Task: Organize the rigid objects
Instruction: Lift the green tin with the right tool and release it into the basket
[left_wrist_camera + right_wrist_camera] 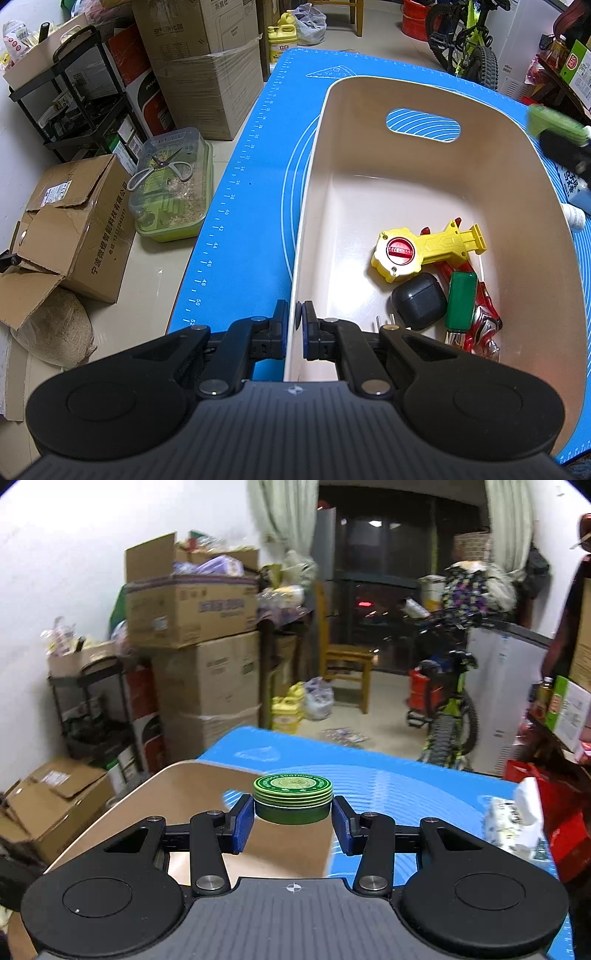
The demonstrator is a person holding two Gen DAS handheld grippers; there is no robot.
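A cream plastic bin point(369, 122) stands on the blue mat point(243, 206). My left gripper point(295, 320) is shut on the bin's near wall, one finger on each side of it. In the bin lie a yellow toy launcher point(424, 249), a black case point(419, 301), a green block point(461, 304) and a red toy figure point(485, 317). My right gripper point(293, 806) is shut on a round green tin point(293, 799) and holds it in the air above the bin's rim point(147, 786). In the left wrist view that tin point(554, 122) shows blurred at the far right.
A white bottle point(576, 218) lies on the mat right of the bin. A tissue pack point(513, 819) sits near the mat's right edge. Cardboard boxes point(207, 66), a black shelf point(74, 103), a clear lidded box point(173, 184) and a bicycle point(447, 716) surround the table.
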